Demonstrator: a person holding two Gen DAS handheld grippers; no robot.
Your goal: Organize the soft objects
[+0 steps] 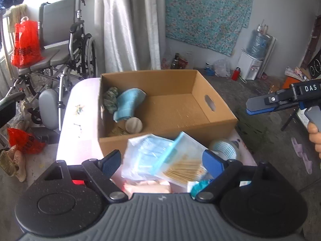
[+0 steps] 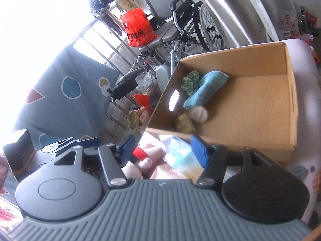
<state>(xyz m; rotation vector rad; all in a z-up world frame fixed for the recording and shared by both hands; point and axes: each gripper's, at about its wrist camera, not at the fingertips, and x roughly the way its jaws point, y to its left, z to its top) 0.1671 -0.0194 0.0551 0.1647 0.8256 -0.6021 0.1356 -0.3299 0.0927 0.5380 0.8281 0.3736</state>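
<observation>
Left wrist view: my left fingers stand wide apart, gripping nothing, with crinkly clear packets heaped between them on the counter. Just behind, the corrugated box holds a ribbed blue towel, a green knit bundle and a round beige puff. My right fingers stand open and empty.

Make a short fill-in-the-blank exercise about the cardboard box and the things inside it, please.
1. The folded light blue cloth lies inside the brown ____ box.
2. The round beige ball rests ____ the box.
3. The red plastic bag sits on the seat of the ____.
4. The left gripper has its jaws ____.

Missing words: cardboard; inside; wheelchair; open
</observation>
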